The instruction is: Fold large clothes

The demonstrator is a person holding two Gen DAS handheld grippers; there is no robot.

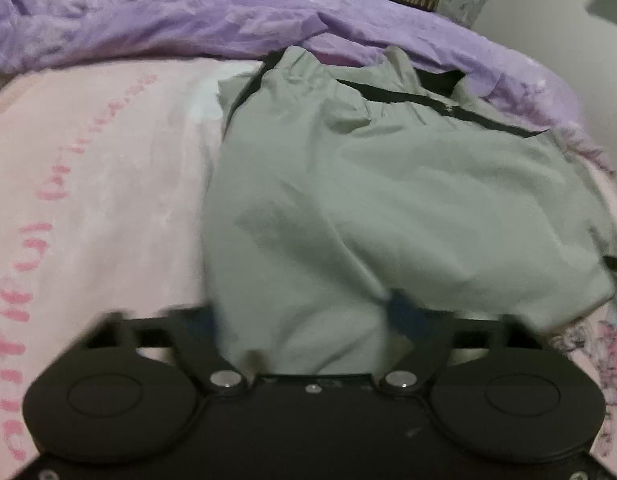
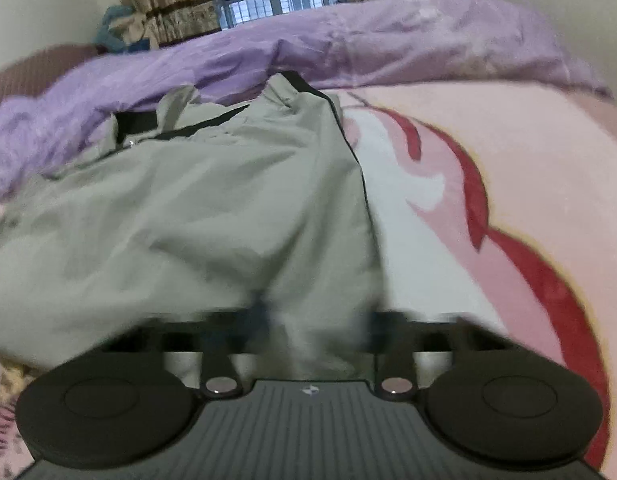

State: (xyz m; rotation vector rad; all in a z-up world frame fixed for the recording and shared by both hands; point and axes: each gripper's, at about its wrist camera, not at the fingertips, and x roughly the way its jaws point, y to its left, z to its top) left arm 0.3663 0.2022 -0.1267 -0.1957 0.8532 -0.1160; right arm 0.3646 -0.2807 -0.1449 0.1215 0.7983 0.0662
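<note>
Left wrist view, grey garment (image 1: pixel 388 200) near edge between fingers (image 1: pixel 400 308), pink bedsheet (image 1: pixel 108 160) beside

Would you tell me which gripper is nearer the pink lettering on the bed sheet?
Left. The left gripper sits at the grey garment's near edge, the pink lettering just beside it. The right gripper's view shows no lettering.

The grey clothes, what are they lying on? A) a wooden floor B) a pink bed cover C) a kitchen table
B: the grey clothes lie spread on the pink bed cover, with a purple blanket bunched behind them.
</note>
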